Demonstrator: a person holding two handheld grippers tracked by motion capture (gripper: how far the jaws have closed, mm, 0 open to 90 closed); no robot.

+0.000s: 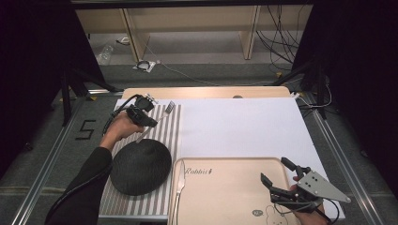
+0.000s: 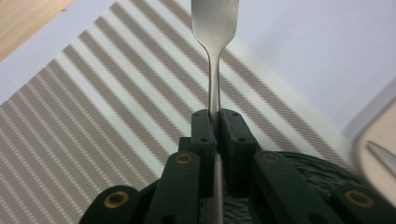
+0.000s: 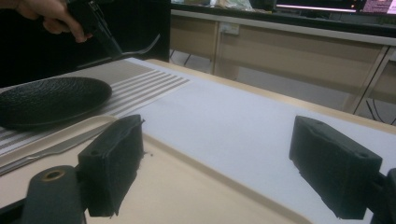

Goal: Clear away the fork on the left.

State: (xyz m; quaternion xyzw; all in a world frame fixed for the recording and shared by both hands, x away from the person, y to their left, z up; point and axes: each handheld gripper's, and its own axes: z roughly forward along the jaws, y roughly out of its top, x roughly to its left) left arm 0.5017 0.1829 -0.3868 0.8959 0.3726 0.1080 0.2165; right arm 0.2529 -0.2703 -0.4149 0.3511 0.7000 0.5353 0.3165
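Left gripper (image 1: 149,119) pinches fork (image 2: 214,60) by slim neck, tines raised over far edge of striped placemat (image 1: 171,154). Steel fork likely light, stiff, slick — grip near neck looks sound. Black plate (image 1: 141,166) on placemat holds nothing; tray (image 1: 225,206) bare, knife (image 1: 179,187) along its left rim. Right gripper (image 1: 277,180) — jaws spread — over tray's right side.

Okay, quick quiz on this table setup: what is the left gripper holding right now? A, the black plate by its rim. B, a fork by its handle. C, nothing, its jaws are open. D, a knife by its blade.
B: in the left gripper view, the left gripper has its jaws shut on the thin metal handle of the fork, and the high view shows the fork's tines over the striped placemat.
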